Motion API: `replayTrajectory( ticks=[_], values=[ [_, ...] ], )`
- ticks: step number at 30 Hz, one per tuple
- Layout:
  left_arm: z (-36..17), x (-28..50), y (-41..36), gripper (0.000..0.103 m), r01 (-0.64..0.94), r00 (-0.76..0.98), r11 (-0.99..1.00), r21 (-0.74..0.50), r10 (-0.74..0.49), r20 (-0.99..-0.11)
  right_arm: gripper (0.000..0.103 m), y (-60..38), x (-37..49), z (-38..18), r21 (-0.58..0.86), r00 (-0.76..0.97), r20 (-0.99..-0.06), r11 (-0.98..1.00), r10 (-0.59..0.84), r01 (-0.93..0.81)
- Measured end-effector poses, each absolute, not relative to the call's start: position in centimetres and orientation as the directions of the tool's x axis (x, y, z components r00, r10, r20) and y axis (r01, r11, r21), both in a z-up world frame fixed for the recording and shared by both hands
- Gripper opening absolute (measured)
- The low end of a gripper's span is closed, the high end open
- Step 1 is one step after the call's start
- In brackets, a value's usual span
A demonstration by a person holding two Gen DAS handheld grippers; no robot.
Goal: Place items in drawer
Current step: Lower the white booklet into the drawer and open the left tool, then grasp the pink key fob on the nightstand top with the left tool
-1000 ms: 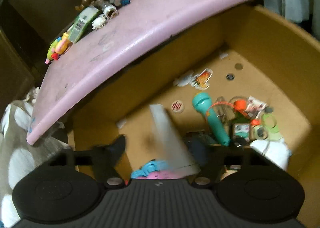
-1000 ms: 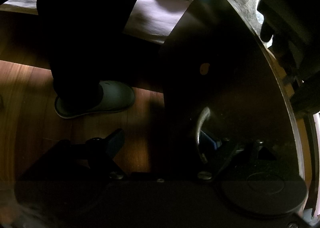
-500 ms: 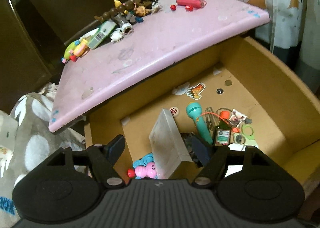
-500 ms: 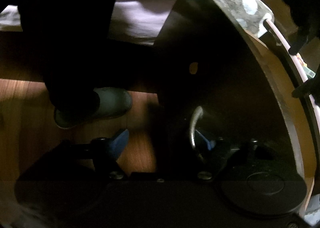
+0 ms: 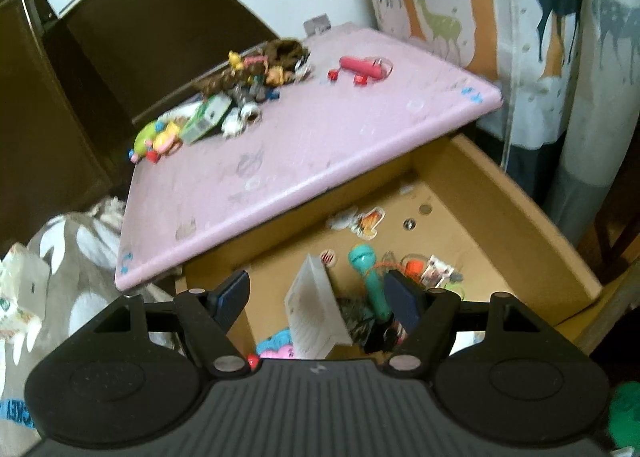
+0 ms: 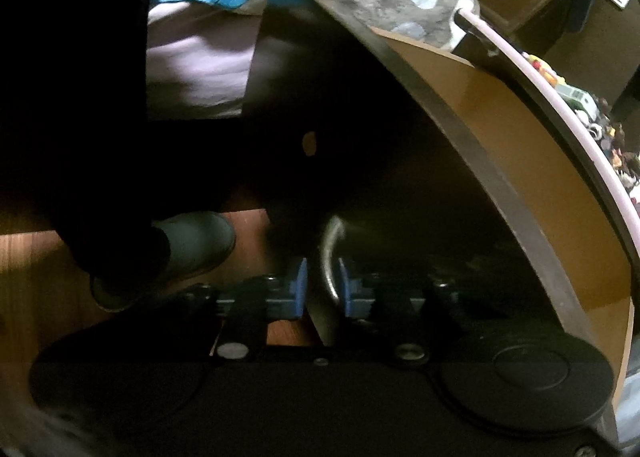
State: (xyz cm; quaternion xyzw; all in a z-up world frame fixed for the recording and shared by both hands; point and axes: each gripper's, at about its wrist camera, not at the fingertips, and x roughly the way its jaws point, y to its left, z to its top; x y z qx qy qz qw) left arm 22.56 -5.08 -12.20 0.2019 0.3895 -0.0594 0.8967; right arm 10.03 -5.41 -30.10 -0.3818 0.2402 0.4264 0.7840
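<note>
Room was pretty cluttered: deer-print curtain (image 5: 560,17) at 1 o'clock, and a pink tabletop (image 5: 320,145) with a heap of little toys (image 5: 240,97) piled toward its 10 o'clock corner. Right below the tabletop, the wooden drawer (image 5: 520,225) sat pulled open, with a teal toy microphone (image 5: 368,277), a clear plastic box (image 5: 316,313) tilted on edge and some stickers inside. The left gripper (image 5: 316,297) hovered above it, fingers spread wide, nothing between them. In the right wrist view, the right gripper (image 6: 322,289) had just been closing and its blue pads (image 6: 296,289) were pinching the metal drawer handle (image 6: 330,253) on the dark drawer front. A slippered foot (image 6: 180,253) stood at 9 o'clock.
</note>
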Motion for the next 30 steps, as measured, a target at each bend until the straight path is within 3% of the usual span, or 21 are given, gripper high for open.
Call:
replayTrajectory(
  ticks=[7, 11, 23, 26, 30],
  values=[
    [-10.4, 24.9, -7.4, 0.074, 0.297, 0.722, 0.909, 0.293, -0.013, -0.692, 0.008, -5.6, 10.0, -30.1, -0.372, 0.521, -0.695, 0.371, 0.496, -0.851],
    [-9.5, 27.1, -8.7, 0.074, 0.33, 0.763, 0.916, 0.228, -0.116, -0.636, 0.008, -5.8, 10.1, -30.1, -0.365, 0.52, -0.693, 0.379, 0.499, -0.85],
    [-10.5, 39.5, -11.8, 0.073, 0.357, 0.777, 0.931, 0.075, -0.251, -0.578, 0.005, -5.8, 10.4, -29.8, -0.336, 0.51, -0.694, 0.398, 0.508, -0.854],
    [-11.3, 42.8, -11.9, 0.068, 0.323, 0.762, 0.946, -0.006, -0.264, -0.591, 0.004, -5.8, 10.3, -29.8, -0.339, 0.51, -0.693, 0.394, 0.51, -0.854],
    [-12.6, 46.4, -11.8, 0.049, 0.252, 0.75, 0.966, -0.063, -0.236, -0.618, 0.004, -5.8, 10.4, -29.9, -0.343, 0.509, -0.691, 0.387, 0.513, -0.856]
  ],
)
